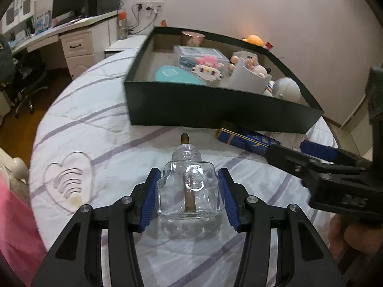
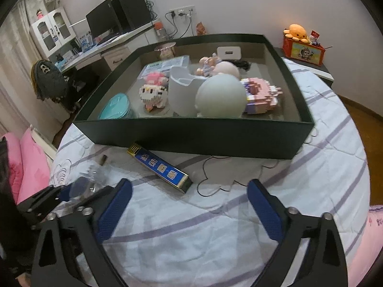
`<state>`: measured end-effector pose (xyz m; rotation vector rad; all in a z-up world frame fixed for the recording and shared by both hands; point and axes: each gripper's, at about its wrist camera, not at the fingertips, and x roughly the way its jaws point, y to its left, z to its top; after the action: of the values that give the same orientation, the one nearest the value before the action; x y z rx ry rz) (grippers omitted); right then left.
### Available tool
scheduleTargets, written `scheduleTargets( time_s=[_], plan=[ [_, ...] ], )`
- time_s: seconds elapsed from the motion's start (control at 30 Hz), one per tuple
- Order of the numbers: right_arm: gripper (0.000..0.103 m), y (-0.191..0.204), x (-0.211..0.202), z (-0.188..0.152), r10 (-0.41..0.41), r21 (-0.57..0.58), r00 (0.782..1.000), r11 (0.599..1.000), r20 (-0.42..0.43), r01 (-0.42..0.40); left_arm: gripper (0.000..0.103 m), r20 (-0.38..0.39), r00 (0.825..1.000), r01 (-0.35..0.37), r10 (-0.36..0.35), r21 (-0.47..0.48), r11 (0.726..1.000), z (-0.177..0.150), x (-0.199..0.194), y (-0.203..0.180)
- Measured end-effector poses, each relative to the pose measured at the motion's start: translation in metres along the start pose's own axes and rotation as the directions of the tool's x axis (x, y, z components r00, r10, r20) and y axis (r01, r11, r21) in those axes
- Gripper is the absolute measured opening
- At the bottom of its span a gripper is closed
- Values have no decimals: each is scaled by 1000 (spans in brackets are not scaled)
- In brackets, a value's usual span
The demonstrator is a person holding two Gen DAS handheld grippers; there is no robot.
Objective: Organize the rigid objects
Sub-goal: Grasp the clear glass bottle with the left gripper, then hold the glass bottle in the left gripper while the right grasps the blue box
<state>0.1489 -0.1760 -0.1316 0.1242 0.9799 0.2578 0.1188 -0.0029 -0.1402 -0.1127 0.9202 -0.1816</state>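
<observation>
My left gripper (image 1: pixel 189 189) is shut on a clear glass bottle (image 1: pixel 190 191) with a brown wick, held just above the striped bedsheet. The bottle also shows in the right wrist view (image 2: pixel 92 179). A large dark green box (image 1: pixel 215 105) lies ahead, holding toys, a teal lid and a white cup. It also fills the right wrist view (image 2: pixel 203 136). A blue and gold rectangular box (image 2: pixel 159 168) lies on the sheet in front of it, also seen in the left wrist view (image 1: pixel 246 138). My right gripper (image 2: pixel 189 203) is open and empty above the sheet, near the blue box.
A thin black cable (image 2: pixel 215 174) trails on the sheet by the green box. A desk with a monitor (image 1: pixel 69 2) stands at the back left. A pink blanket (image 2: pixel 28 167) lies at the left. An orange plush (image 2: pixel 295 32) sits on a red box at back right.
</observation>
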Motion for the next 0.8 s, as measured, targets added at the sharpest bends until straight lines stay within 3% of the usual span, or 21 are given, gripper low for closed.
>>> scheduleTargets(
  time_s=[0.27,0.33,0.4,0.53,0.7,0.8],
  plan=[
    [83,20,29,9,-37,-80,999,996,-18,36,50,8,999,-32,32,-15,999,4,-4,14],
    [76,26,33,10,-58,-105,998,993,-10,57,50,6,1000,-30,30,-16,999,4,-2,14],
    [60,29,31,10,-37,-117,999,992,-9,36,50,5,1000,-30,30,-16,999,4,-1,14],
    [51,40,30,5,-35,-171,999,985,-11,32,50,4,1000,-28,28,-21,999,5,-1,15],
    [32,46,22,-2,27,-196,999,980,-32,-32,50,8,1000,-29,29,-27,999,4,-3,17],
    [28,50,19,-7,49,-199,998,978,-42,-56,50,10,1000,-29,29,-28,999,4,-6,18]
  ],
)
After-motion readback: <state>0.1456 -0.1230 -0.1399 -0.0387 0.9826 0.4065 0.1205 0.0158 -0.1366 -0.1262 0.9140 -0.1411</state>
